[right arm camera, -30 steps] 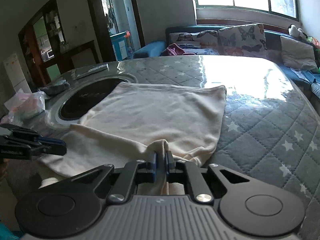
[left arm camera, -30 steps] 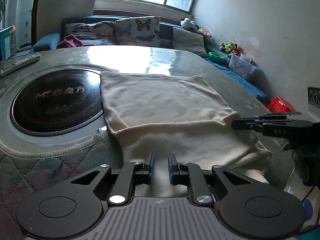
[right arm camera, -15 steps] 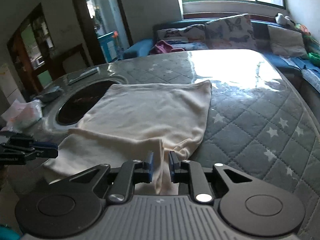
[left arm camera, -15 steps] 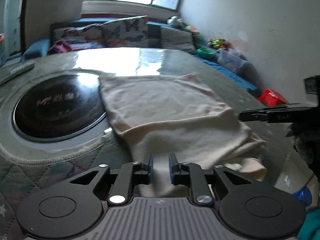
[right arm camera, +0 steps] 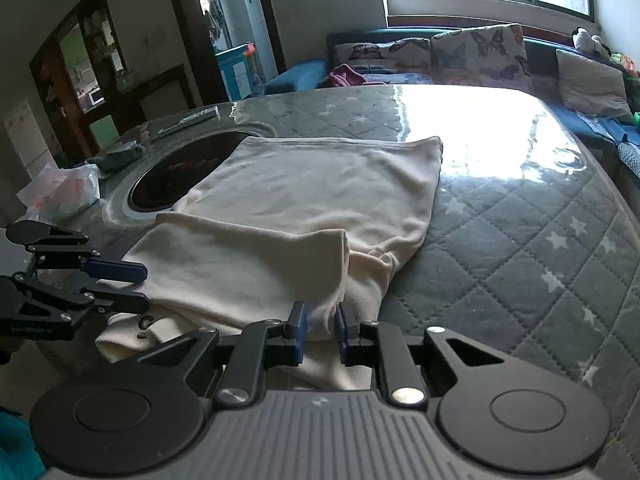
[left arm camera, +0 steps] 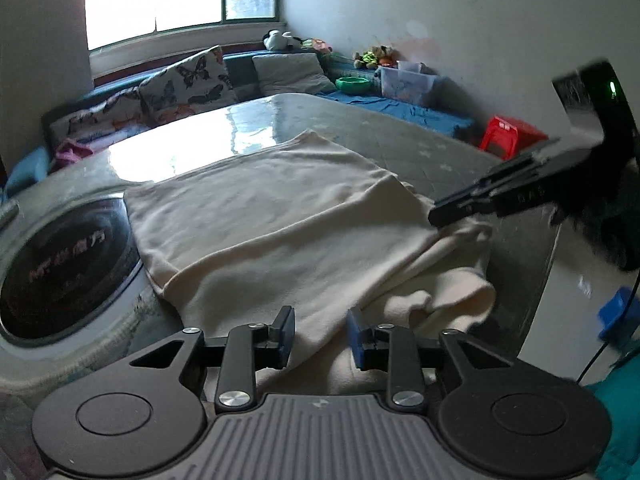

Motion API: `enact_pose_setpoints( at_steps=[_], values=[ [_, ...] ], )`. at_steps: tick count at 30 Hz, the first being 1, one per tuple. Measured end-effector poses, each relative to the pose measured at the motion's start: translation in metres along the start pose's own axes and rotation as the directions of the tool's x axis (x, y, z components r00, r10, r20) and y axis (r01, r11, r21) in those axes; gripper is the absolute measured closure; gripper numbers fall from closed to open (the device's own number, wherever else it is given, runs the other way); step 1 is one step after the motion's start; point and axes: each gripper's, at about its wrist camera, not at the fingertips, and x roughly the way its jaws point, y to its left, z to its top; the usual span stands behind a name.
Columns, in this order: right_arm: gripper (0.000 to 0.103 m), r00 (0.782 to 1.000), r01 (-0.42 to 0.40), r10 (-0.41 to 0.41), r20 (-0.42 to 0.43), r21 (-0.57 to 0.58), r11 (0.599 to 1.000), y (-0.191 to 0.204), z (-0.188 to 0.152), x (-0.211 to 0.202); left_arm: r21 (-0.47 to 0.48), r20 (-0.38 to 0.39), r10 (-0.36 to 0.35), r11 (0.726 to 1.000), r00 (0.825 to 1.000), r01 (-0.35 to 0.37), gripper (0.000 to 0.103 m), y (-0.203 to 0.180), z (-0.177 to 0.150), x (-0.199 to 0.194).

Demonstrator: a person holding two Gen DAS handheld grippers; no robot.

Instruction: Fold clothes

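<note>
Cream knit garment (left arm camera: 280, 216) lies folded on my grey quilted star-print table cover (right arm camera: 520, 248), its near hem bunched at the table's edge. Left gripper (left arm camera: 320, 334) at 6 o'clock in its view: jaws released and lately widening, cloth running between the blue pads untouched. Right gripper (right arm camera: 320, 330): jaws have just been narrowing, a fold of cream cloth between them; whether the pads pinch it I cannot tell. Black round inset cooktop (left arm camera: 60, 264) at 9 o'clock, partly under the garment's side. Red plastic stool (left arm camera: 508, 134) at 2 o'clock.
</note>
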Motion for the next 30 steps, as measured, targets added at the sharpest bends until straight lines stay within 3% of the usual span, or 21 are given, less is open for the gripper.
enact_pose_setpoints(
  at_steps=[2, 5, 10, 17, 20, 25, 30],
  values=[
    [0.096, 1.0, -0.004, 0.004, 0.005, 0.005, 1.0, -0.001, 0.002, -0.001, 0.001, -0.011, 0.007, 1.0, 1.0, -0.007, 0.092, 0.001, -0.001, 0.003],
    [0.098, 1.0, -0.011, 0.011, 0.019, 0.003, 1.0, 0.0, 0.005, -0.007, -0.016, 0.005, 0.001, 1.0, 1.0, -0.001, 0.1, 0.005, 0.0, -0.003],
    [0.099, 0.999, -0.024, 0.025, 0.035, -0.025, 0.999, 0.01, 0.011, -0.023, -0.031, 0.051, -0.02, 0.999, 0.998, 0.022, 0.101, 0.013, 0.005, -0.023],
    [0.094, 1.0, 0.009, -0.009, -0.007, -0.076, 0.997, 0.013, 0.004, -0.013, -0.065, -0.018, -0.066, 0.996, 0.998, 0.065, 0.096, 0.021, 0.0, -0.019],
    [0.094, 0.999, 0.022, -0.018, 0.045, -0.097, 0.995, 0.015, 0.013, -0.019, -0.086, 0.008, -0.084, 0.993, 0.996, 0.084, 0.096, 0.026, 0.007, -0.024],
    [0.094, 0.997, 0.003, 0.007, 0.077, -0.125, 0.992, 0.018, 0.026, -0.004, -0.121, 0.059, -0.052, 0.991, 0.997, 0.059, 0.096, 0.037, 0.027, -0.016],
    [0.094, 0.998, -0.001, 0.01, 0.06, -0.145, 0.989, 0.019, 0.026, 0.021, -0.182, 0.028, 0.019, 0.983, 0.999, -0.014, 0.095, 0.052, 0.032, 0.018]
  ],
)
